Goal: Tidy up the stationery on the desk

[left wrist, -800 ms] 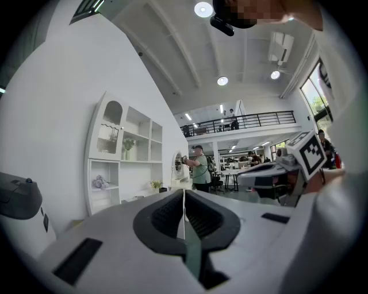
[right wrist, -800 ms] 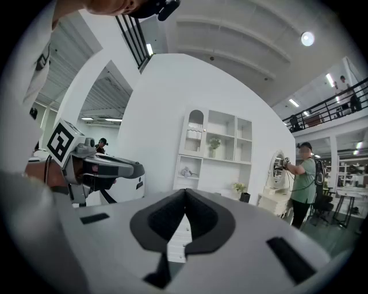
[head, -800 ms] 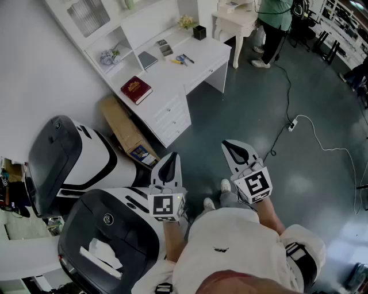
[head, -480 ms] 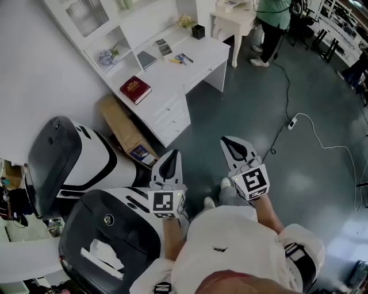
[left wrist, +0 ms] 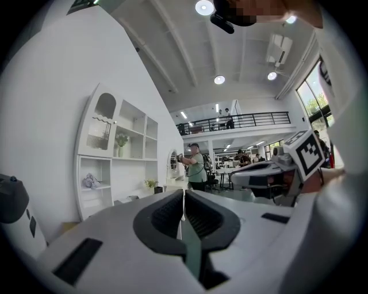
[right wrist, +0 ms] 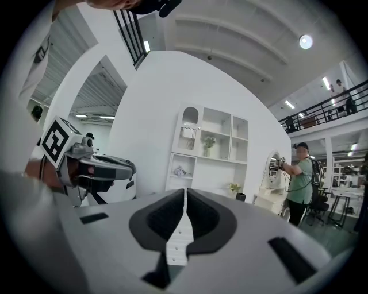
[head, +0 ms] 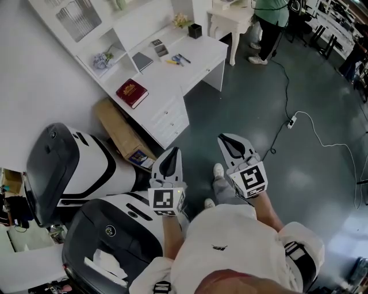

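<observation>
A: What sits closest?

B: The person's white shirt [head: 230, 247] fills the near edge. Both tools are held out just ahead of it, over the dark floor [head: 287, 178].

A: How is the left gripper [head: 172, 153]?

B: Its jaws are pressed together with nothing between them. In its own view the black pads meet along a thin line.

A: And the right gripper [head: 223, 139]?

B: The same, jaws together and empty. The two tools are side by side, a little apart, and both point away toward the desk. A shoe [head: 218, 170] shows on the floor between them.

A: What is off to the left?

B: Two large black-and-white machines. One [head: 109, 241] is at the near left and the other [head: 69, 166] is just beyond it. Farther on, a cardboard box [head: 121, 129] lies against the near left end of the desk.

A: Where is the stationery?

B: Far off on the white desk [head: 204, 60], well apart from both grippers. A few pens [head: 177, 58] lie loose on the top. A dark notebook [head: 140, 61] is to their left and a black cup [head: 195, 31] stands at the far corner. A red book [head: 133, 92] rests toward the near left end.

A: Anything beyond that?

B: A person in a green top [head: 270, 17] stands by a small white table [head: 233, 20] at the far right. A power strip [head: 293, 122] with a white cable lies on the floor to the right.
</observation>
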`<state>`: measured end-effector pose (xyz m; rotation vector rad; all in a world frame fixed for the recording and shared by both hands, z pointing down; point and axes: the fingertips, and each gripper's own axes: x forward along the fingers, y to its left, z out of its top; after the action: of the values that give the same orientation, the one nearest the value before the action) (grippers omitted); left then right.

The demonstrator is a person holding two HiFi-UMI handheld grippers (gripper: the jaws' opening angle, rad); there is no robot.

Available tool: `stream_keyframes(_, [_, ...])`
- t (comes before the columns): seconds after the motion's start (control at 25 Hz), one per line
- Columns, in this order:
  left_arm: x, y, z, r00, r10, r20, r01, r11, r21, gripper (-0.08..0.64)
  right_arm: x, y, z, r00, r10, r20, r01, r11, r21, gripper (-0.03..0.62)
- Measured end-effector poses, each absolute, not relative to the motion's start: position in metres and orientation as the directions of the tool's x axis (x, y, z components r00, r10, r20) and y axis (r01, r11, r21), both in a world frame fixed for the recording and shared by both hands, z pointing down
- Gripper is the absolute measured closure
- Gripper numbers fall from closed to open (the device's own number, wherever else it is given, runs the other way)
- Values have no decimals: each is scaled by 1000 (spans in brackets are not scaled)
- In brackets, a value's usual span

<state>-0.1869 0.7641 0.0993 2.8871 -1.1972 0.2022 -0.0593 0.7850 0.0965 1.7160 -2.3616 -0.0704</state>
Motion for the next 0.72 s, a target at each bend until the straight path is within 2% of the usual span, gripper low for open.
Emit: stream_keyframes(0.72, [-115, 607, 104, 643, -749, 157, -752, -657, -55, 560, 7, 613, 102, -385, -910, 152, -905, 404, 131, 591])
